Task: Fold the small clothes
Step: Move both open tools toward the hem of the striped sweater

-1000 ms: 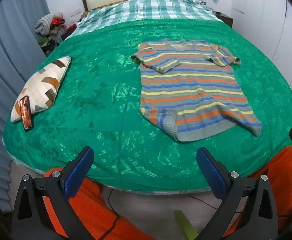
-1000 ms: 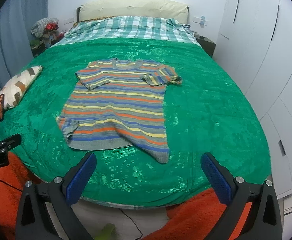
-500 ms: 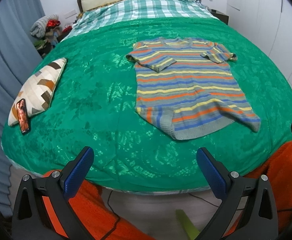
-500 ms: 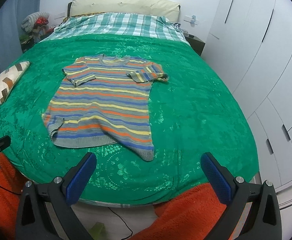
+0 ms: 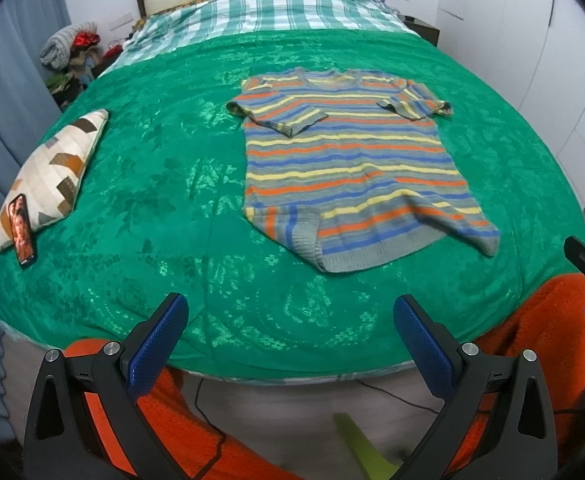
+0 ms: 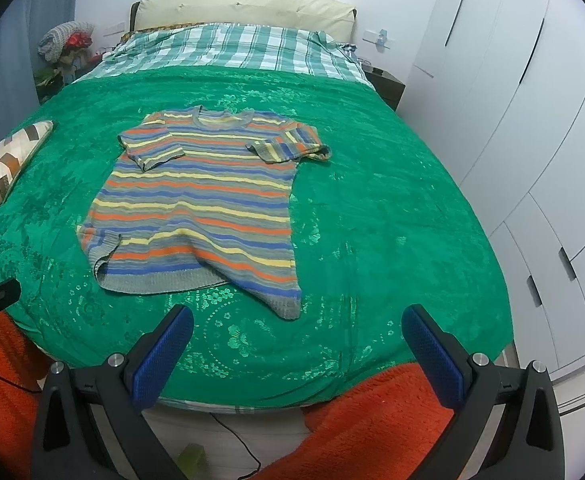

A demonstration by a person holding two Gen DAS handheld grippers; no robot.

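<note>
A small striped knit sweater (image 5: pixel 352 160) (image 6: pixel 204 204), grey with orange, yellow and blue bands, lies flat on the green bedspread (image 5: pixel 164 184) (image 6: pixel 372 220), neck toward the headboard. Both short sleeves are folded inward over the chest. The hem's near corners are rumpled and one is turned over. My left gripper (image 5: pixel 290 334) hangs open before the bed's near edge, well short of the hem. Over the same edge my right gripper (image 6: pixel 297 342) is open too, its blue pads (image 6: pixel 164 354) empty.
A patterned cushion (image 5: pixel 52 172) with a phone (image 5: pixel 21 229) leaning on it lies at the bed's left side. Orange fabric (image 6: pixel 372 420) covers the person's legs below. White wardrobe doors (image 6: pixel 532 120) stand on the right, a clothes pile (image 5: pixel 68 48) at the back left.
Both views have shifted over the second; the sweater now sits nearer the middle of the left view and further left in the right view. The sweater itself has not moved. Both grippers stayed open.
</note>
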